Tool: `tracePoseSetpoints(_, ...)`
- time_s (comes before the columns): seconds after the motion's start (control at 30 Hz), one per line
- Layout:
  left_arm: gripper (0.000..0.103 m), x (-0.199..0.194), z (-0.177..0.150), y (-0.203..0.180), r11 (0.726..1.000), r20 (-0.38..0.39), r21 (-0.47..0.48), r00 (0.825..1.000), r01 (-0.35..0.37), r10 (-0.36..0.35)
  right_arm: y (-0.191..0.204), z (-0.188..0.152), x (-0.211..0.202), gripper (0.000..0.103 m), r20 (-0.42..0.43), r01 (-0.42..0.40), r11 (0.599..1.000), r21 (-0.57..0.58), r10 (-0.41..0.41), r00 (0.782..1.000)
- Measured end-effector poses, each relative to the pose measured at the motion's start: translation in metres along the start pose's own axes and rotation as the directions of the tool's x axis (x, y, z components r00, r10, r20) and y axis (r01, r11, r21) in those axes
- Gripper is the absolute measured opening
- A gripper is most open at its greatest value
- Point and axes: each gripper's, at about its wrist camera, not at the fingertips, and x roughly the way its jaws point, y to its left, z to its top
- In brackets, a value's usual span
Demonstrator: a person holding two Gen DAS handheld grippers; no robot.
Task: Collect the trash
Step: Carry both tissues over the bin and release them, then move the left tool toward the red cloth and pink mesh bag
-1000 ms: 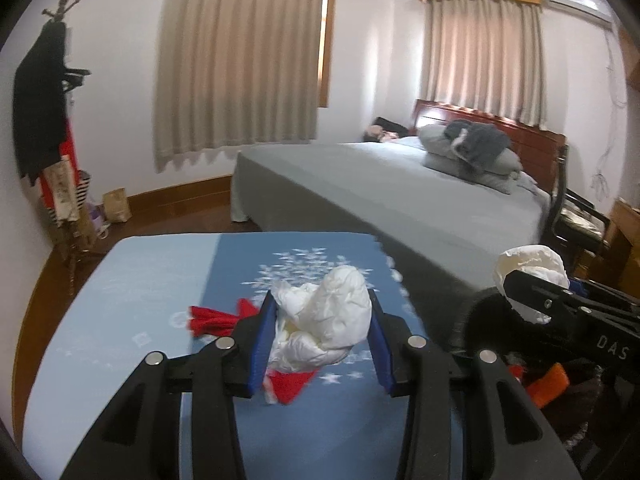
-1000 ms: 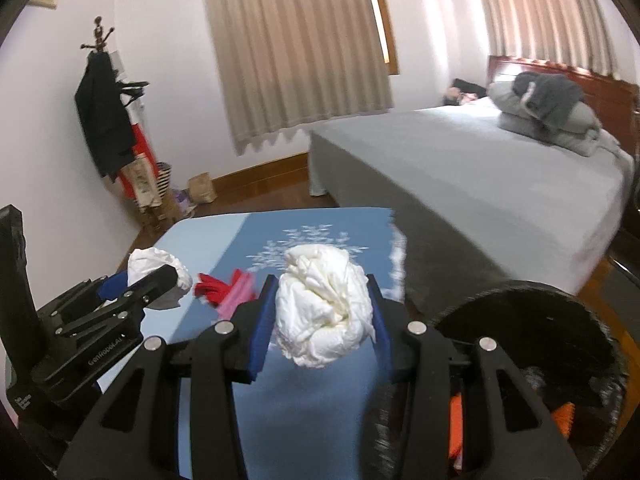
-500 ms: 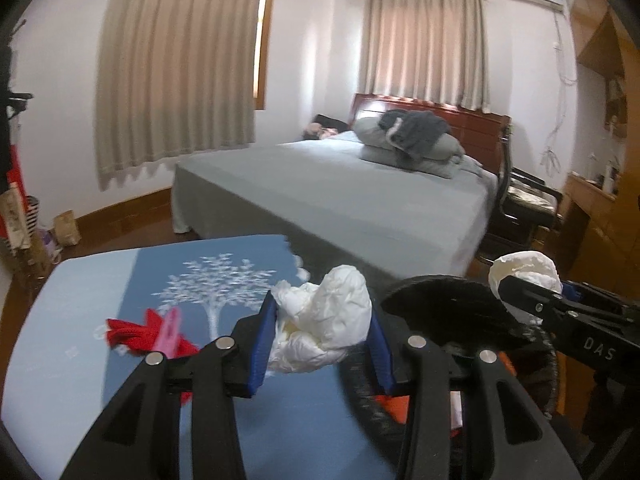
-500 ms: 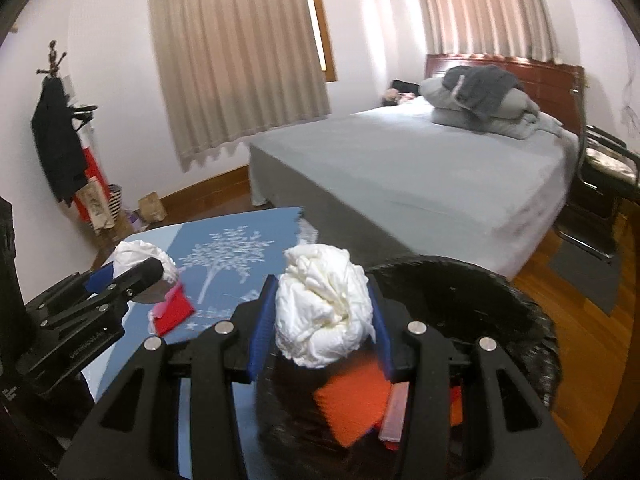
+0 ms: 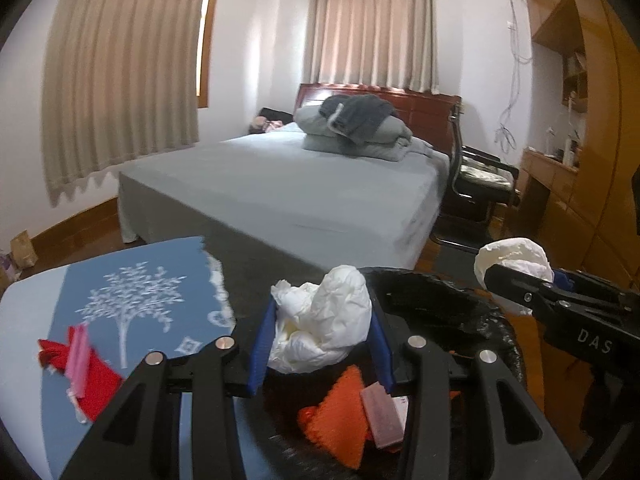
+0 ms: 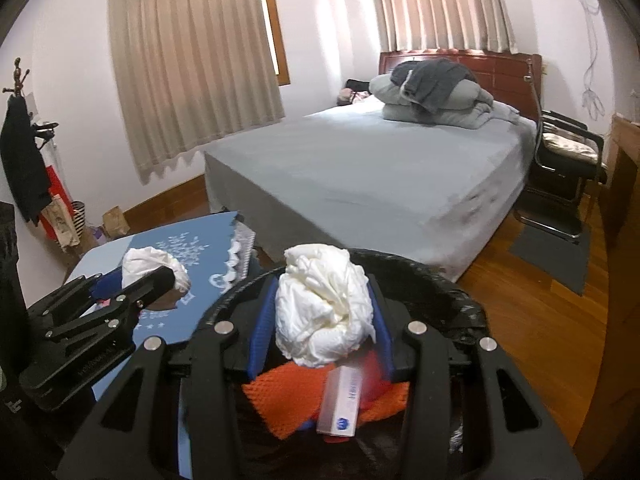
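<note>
Red wrappers [image 5: 86,372] lie on the blue tablecloth [image 5: 132,300] beside the black bin [image 5: 460,312].

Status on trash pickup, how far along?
Done: orange scrap and a small box lie in the black bin. In hand: left gripper and right gripper each clamp a white paper wad over it. Left: red wrapper on the table.
</note>
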Motion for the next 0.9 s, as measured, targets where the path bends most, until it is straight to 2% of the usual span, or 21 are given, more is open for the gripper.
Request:
tracePoseSetpoints(0.27, 0.043, 0.028, -0.001, -0.024, 0.998, -0.028, 0.02, 0.998, 0.059, -0.058, -0.026, 0.0, 0.01, 0.042, -0.007, 0.037, 0.999, 0.013, -0.037, 0.999)
tracePoseSetpoints(0.37, 0.051, 0.038, -0.002, -0.031, 0.996, -0.039, 0.024, 0.996, 0.086, -0.085, -0.034, 0.0, 0.015, 0.045, -0.011, 0.053, 0.998, 0.026, -0.053, 0.999)
tracePoseSetpoints(0.4, 0.06, 0.04, -0.003, -0.032, 0.995, -0.046, 0.024, 0.994, 0.097, -0.096, -0.035, -0.001, 0.015, 0.05, -0.011, 0.057, 0.998, 0.029, -0.057, 0.998)
tracePoseSetpoints(0.43, 0.068, 0.042, -0.004, -0.032, 0.994, -0.053, 0.024, 0.993, 0.108, -0.106, -0.038, -0.001, 0.015, 0.061, -0.007, 0.065, 0.997, 0.034, -0.065, 0.998)
tracePoseSetpoints(0.5, 0.075, 0.042, -0.006, -0.03, 0.993, -0.053, 0.023, 0.992, 0.118, -0.117, -0.042, 0.001, 0.014, 0.075, 0.003, 0.076, 0.996, 0.043, -0.076, 0.997)
tracePoseSetpoints(0.57, 0.077, 0.04, -0.007, -0.028, 0.994, -0.05, 0.026, 0.993, 0.108, -0.107, -0.043, 0.001, 0.011, 0.08, 0.016, 0.081, 0.996, 0.041, -0.081, 0.997)
tracePoseSetpoints(0.6, 0.079, 0.039, -0.007, -0.027, 0.994, -0.048, 0.026, 0.994, 0.102, -0.101, -0.043, 0.001, 0.01, 0.088, 0.021, 0.087, 0.995, 0.039, -0.088, 0.996)
tracePoseSetpoints(0.63, 0.082, 0.038, -0.006, -0.024, 0.995, -0.044, 0.024, 0.995, 0.092, -0.091, -0.043, 0.001, 0.008, 0.09, 0.029, 0.093, 0.995, 0.041, -0.094, 0.995)
tracePoseSetpoints(0.9, 0.093, 0.005, -0.002, 0.021, 0.999, 0.006, -0.02, 0.999, -0.042, 0.042, -0.032, 0.001, 0.002, 0.096, 0.036, 0.065, 0.995, 0.069, -0.068, 0.997)
